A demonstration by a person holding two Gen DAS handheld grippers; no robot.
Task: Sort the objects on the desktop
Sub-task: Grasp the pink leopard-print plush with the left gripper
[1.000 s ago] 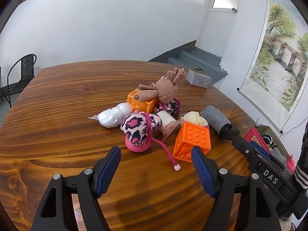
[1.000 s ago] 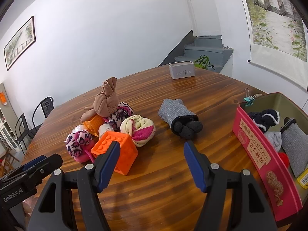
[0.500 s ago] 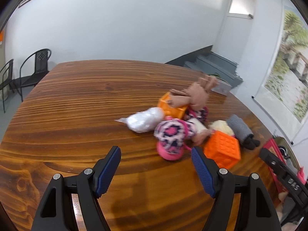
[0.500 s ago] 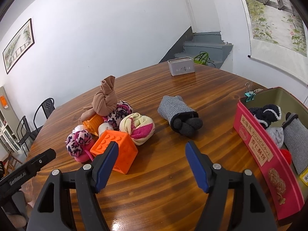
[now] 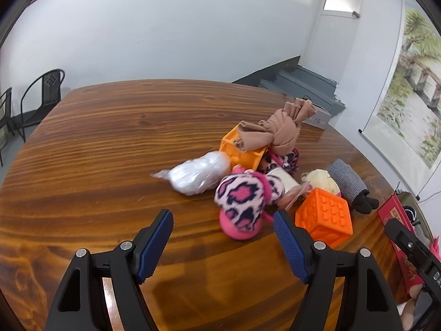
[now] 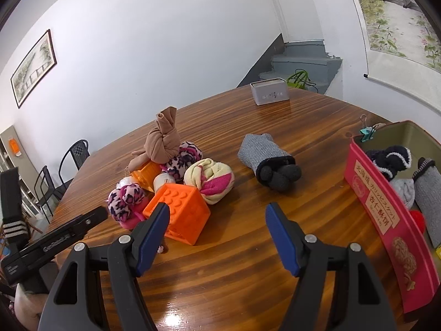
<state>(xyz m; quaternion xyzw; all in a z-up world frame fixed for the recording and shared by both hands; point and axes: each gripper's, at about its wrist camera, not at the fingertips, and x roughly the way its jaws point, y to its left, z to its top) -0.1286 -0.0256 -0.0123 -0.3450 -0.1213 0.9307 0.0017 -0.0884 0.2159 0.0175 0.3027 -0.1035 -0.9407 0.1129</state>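
Note:
A pile of soft items sits on the wooden table (image 5: 110, 143): a pink leopard sock ball (image 5: 244, 204), an orange cube (image 5: 323, 216), a clear plastic bag (image 5: 197, 172), a tan knotted stocking (image 5: 275, 132) on another orange block (image 5: 237, 151), and a grey sock roll (image 5: 347, 183). My left gripper (image 5: 223, 230) is open, just in front of the leopard ball. My right gripper (image 6: 216, 224) is open, the orange cube (image 6: 179, 215) by its left finger. The yellow-pink sock ball (image 6: 209, 178) and grey sock roll (image 6: 266, 160) lie beyond it.
A red box (image 6: 386, 207) holding several socks stands at the right table edge. A small grey box (image 6: 270, 91) stands at the far side. Black chairs (image 5: 41, 93) stand beyond the table's left end. Stairs (image 6: 300, 60) lie behind.
My left gripper swung left, then came closer to the pile; the leopard ball now sits larger between its fingers. My right gripper moved slightly nearer the orange cube.

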